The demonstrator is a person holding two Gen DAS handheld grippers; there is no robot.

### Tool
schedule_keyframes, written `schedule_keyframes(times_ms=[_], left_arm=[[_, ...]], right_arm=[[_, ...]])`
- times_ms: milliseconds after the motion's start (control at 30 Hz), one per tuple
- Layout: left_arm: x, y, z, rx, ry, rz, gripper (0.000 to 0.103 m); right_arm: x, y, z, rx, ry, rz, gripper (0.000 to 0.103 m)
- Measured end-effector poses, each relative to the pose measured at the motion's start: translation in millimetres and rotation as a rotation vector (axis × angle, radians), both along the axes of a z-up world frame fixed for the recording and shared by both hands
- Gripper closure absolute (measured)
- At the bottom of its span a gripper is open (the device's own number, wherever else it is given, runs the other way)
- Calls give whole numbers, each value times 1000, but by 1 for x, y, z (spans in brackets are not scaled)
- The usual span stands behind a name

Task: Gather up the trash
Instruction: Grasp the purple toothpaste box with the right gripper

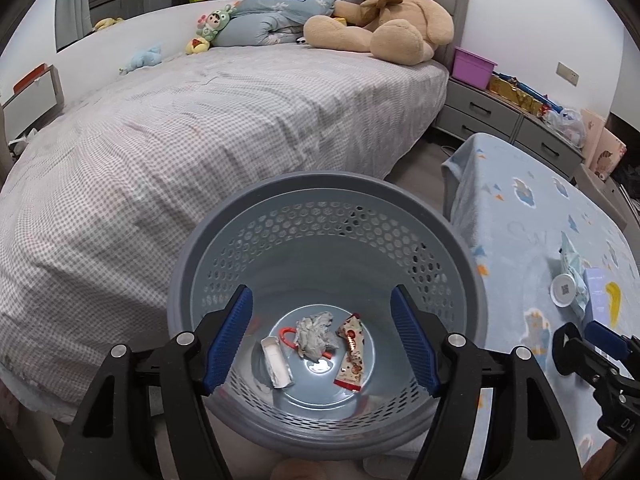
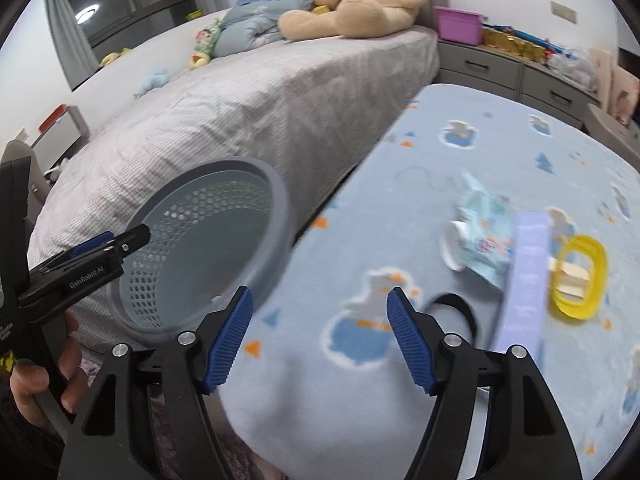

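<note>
Left hand-held gripper: jaws spread wide, nothing between them. It hangs directly above the mouth of the grey perforated trash basket, pointed down into it. Right hand-held gripper: likewise released and empty, poised over the near edge of the surface, which is draped in a pale blue patterned blanket.

Contents of the basket, seen from the left wrist view: a crumpled tissue, a red-and-white snack wrapper, a small white tray-like container, and an orange-red ring-shaped piece partly under the tissue. All lie on the basket floor, between the left jaws in the view but well below them.

Judgement on progress: the task appears partly done, with several items already binned. Remaining on the surface, ahead and to the right of the right hand-held gripper: a light blue printed packet with a white round lid touching its near-left side, a lavender box just beside it, and a yellow ring-like object against the box's far side. A black loop lies close by the right jaw. This view is blurred; which of these count as trash cannot be told for certain.

The basket stands between the bed and the surface, left of the right hand-held gripper.
</note>
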State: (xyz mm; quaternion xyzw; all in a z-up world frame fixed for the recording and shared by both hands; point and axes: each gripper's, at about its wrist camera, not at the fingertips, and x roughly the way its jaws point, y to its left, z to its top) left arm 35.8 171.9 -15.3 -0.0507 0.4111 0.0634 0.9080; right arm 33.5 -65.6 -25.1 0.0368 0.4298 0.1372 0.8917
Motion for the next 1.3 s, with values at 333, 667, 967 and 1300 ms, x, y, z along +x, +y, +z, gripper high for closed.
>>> schedule_keyframes(times_ms=[333, 667, 967, 1300], left_arm=[[-3, -42, 6, -1, -25, -93, 34], [-2, -89, 7, -8, -29, -192, 33], [0, -118, -1, 9, -10, -248, 33], [7, -131, -9, 22, 16, -274, 33]], right_arm=[[-26, -81, 1, -45, 7, -203, 30], [-13, -122, -22, -30, 86, -287, 30], [13, -127, -39, 6, 131, -272, 30], [30, -127, -52, 55, 171, -246, 44]])
